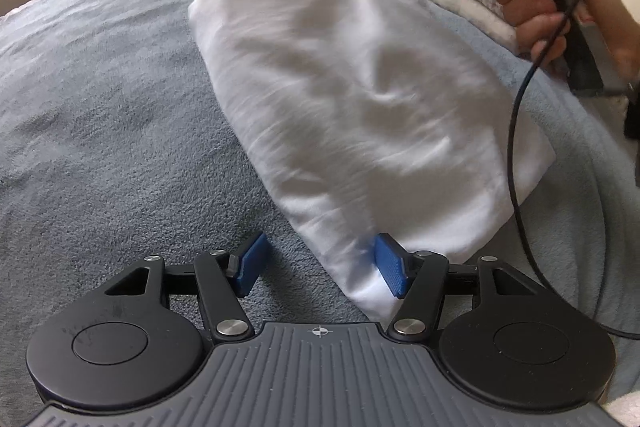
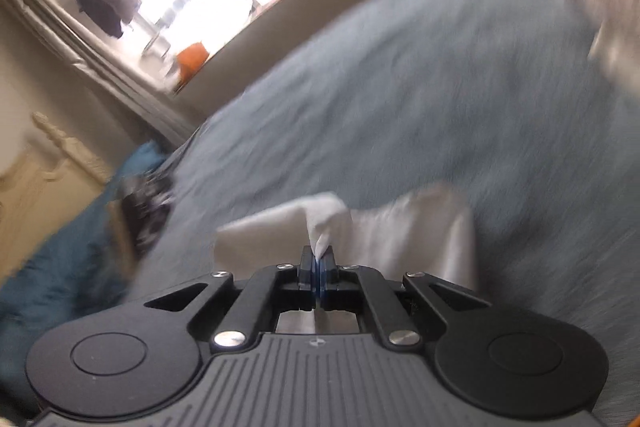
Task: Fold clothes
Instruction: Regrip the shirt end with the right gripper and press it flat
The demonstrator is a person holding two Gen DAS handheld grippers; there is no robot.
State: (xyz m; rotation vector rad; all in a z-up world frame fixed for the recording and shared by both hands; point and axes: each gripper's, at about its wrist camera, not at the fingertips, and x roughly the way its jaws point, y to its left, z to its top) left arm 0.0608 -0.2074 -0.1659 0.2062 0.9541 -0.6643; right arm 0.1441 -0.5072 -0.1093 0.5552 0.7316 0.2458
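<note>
Handling this soft, limp white garment (image 1: pixel 340 99) on the grey blanket (image 1: pixel 100 107), you pinch its far corner in the right gripper (image 2: pixel 319 267) while the left gripper (image 1: pixel 320 263), jaws wide, straddles the near hem, probably your best hold.

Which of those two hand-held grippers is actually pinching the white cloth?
The right hand-held gripper: its blue pads are closed on a corner of the white cloth. The left hand-held gripper is spread open.

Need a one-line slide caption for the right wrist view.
Right hand-held gripper shut on a pinched corner of the white garment, above the grey-blue blanket.
</note>
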